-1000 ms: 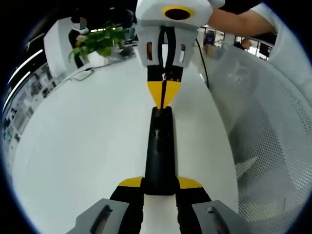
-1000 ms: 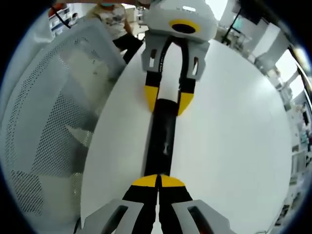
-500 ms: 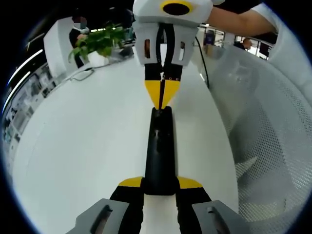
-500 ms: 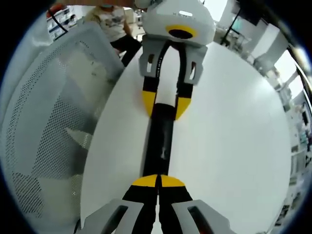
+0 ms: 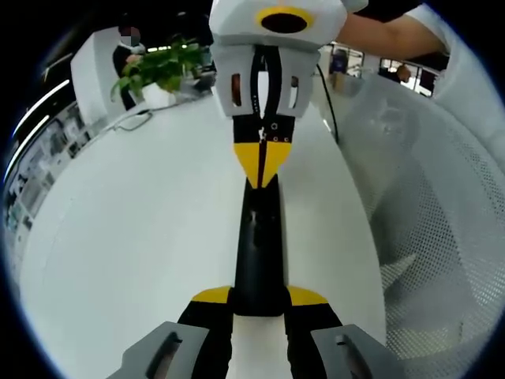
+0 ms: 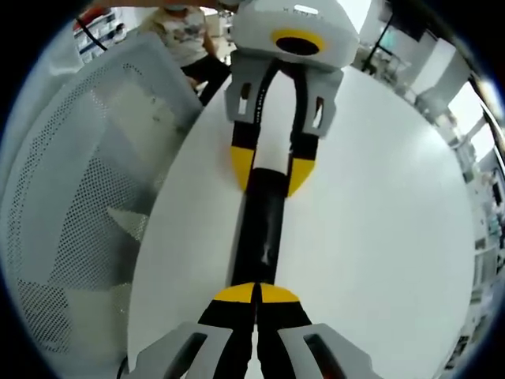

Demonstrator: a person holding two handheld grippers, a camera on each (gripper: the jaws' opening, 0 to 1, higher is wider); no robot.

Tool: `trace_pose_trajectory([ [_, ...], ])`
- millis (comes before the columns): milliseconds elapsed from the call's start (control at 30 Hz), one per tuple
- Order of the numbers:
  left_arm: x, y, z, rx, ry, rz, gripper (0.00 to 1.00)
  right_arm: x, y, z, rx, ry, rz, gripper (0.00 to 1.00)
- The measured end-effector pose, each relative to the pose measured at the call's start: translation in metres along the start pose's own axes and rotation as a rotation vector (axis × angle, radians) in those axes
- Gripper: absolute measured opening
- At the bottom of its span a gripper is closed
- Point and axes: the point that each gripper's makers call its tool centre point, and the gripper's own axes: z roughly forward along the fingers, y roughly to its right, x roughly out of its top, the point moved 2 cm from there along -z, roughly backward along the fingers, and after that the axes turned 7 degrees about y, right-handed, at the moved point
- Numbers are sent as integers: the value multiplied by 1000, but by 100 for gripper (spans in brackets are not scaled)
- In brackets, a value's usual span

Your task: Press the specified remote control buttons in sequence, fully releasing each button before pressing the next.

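Gripping the near end of the long black remote control (image 5: 258, 245) between my left gripper's (image 5: 259, 298) yellow-tipped fingers (image 5: 211, 297), I keep it lying flat on the round white table (image 5: 142, 237). My right gripper (image 6: 256, 294) has its jaws clenched together, tips touching over the remote's opposite end. A white perforated mesh chair back (image 6: 75, 197) stands beside the table, and a green leafy plant (image 5: 162, 67) sits at its far edge.

Right tongs (image 6: 256, 296) closed over black remote (image 6: 261, 229), left tongs (image 6: 271, 170) clamping its far end.
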Motion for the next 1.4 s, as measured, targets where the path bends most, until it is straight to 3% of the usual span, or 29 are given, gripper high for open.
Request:
trace_pose_trajectory([
  [1400, 0, 1, 0, 0, 14, -2, 24, 1, 0, 11, 27, -38, -15, 0],
])
